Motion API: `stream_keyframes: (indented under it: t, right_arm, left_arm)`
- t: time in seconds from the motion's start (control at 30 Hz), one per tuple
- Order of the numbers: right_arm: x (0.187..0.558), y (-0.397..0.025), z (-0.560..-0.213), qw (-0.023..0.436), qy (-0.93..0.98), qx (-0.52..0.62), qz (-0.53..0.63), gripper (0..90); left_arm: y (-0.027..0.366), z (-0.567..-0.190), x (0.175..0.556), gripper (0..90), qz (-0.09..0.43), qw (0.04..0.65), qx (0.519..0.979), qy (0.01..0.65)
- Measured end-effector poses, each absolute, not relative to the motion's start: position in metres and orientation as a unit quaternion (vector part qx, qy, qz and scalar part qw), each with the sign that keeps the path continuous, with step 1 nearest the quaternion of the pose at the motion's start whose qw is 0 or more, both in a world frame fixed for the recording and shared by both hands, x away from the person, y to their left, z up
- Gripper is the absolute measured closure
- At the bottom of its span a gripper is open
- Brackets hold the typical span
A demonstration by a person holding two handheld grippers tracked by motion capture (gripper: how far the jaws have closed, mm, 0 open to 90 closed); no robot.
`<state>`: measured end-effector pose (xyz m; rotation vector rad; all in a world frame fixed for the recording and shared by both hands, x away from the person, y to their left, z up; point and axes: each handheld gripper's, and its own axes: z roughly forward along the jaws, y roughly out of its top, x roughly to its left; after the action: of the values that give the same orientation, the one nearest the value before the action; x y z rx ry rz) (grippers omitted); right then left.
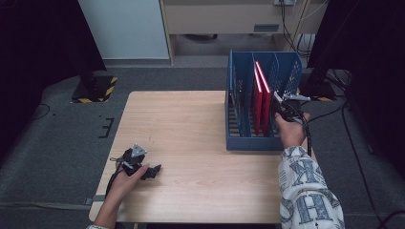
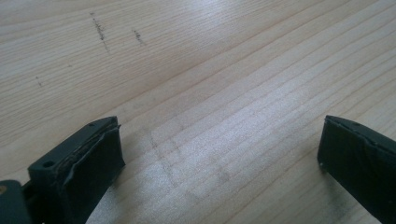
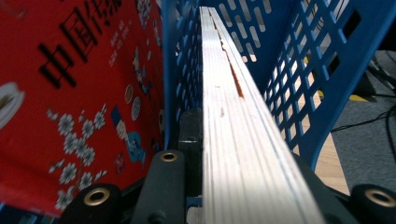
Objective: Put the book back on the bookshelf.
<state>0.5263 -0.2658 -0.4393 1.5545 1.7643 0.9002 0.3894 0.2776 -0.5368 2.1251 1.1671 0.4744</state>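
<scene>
Right claw (image 1: 282,106) clamps a red book (image 1: 263,82) in the rack (image 1: 248,143); left claw (image 1: 152,171) rests gaping.

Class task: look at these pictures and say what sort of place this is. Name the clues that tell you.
Probably a lab or test room, not a home: a bare wooden table on grey carpet, loose cables across the floor, and a hazard-striped stand base.

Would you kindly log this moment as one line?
right gripper: shut on red book in blue file rack | left gripper: open, idle on table
</scene>
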Motion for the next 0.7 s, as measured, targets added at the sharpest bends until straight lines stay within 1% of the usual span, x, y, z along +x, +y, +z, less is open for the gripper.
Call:
stream_keyframes:
  t: [0.43, 0.7]
  right_arm:
    - [0.513, -0.260, -0.446, 0.308, 0.668, 0.590, 0.332, 74.5]
    - [0.508, -0.260, -0.450, 0.296, 0.668, 0.597, 0.331, 73.3]
  left_arm:
    - [0.278, -0.537, 0.390, 0.0, 0.181, 0.329, 0.813, 0.446]
    - [0.277, -0.537, 0.390, 0.0, 0.181, 0.330, 0.813, 0.445]
